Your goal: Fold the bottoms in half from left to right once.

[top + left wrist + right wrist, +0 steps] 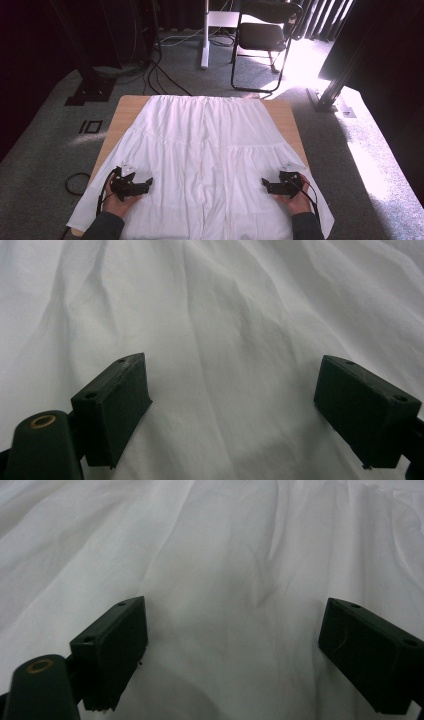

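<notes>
A white skirt [205,160] lies spread flat over a wooden table [129,106], its gathered waist at the far edge and its wide hem hanging off the near corners; faint seams cross it in tiers, and a long crease runs down its middle; the tabletop shows bare only along the far corners and the left side. The left gripper [148,185] sits over the cloth near the left hem, held in the person's left hand [119,201], pointing inward toward the middle of the skirt; in the left gripper view its jaws stand wide apart, released, with wrinkled white fabric [230,365] lying under and between them and nothing pinched. The right gripper [264,185] mirrors it near the right hem, held in the right hand [296,199], also pointing inward; in the right gripper view its jaws are likewise spread wide and released above the soft folds of cloth [235,595], gripping nothing. The two grippers are well apart, one at each side of the skirt's lower part; a cable trails from each back toward the sleeves. Beyond the table stand a black folding chair [264,35] and a white post [204,35] on grey carpet; black cables [160,75] run over the floor, and bright sunlight falls on the carpet at the right.
</notes>
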The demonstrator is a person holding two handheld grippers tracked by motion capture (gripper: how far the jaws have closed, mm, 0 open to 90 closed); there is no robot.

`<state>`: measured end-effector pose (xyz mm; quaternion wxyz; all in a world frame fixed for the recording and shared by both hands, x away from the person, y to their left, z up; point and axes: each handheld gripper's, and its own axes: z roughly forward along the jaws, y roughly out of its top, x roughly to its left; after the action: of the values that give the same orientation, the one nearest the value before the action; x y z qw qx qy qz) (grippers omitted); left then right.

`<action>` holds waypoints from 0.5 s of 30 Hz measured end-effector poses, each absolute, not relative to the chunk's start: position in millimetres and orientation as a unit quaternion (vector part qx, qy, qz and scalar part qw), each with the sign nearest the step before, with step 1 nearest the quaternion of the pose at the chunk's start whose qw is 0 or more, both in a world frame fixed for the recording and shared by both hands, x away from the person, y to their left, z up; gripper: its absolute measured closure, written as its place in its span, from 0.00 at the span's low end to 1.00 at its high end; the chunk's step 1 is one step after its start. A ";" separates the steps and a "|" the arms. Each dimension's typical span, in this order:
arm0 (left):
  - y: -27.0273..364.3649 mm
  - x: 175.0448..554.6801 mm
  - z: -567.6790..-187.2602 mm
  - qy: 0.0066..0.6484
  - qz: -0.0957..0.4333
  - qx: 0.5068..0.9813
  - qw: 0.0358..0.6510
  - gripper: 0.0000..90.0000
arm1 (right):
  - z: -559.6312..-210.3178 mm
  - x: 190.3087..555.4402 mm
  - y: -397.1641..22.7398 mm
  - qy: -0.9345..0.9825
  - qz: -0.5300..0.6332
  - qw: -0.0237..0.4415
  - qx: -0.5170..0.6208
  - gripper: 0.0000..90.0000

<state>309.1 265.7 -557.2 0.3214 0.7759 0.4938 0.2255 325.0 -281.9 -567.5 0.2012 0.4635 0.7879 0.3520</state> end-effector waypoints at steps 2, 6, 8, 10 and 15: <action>265.7 309.1 -557.2 0.494 0.225 0.776 0.321 0.17 | -567.5 325.4 -281.5 0.789 0.352 0.201 0.462 0.13; 265.7 309.0 -557.2 0.495 0.226 0.775 0.321 0.17 | -567.4 325.5 -281.4 0.789 0.352 0.200 0.462 0.13; 266.1 308.7 -557.1 0.498 0.226 0.773 0.322 0.18 | -567.5 325.0 -281.1 0.788 0.352 0.201 0.463 0.13; 266.4 308.6 -556.9 0.498 0.228 0.772 0.322 0.20 | -567.5 324.8 -280.9 0.788 0.351 0.202 0.464 0.13; 266.1 309.2 -556.8 0.504 0.230 0.768 0.323 0.22 | -567.6 323.9 -279.9 0.789 0.352 0.202 0.462 0.13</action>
<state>309.2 266.1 -556.8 0.3228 0.7675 0.5036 0.2304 323.9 -279.9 -567.6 0.2018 0.4621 0.7886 0.3519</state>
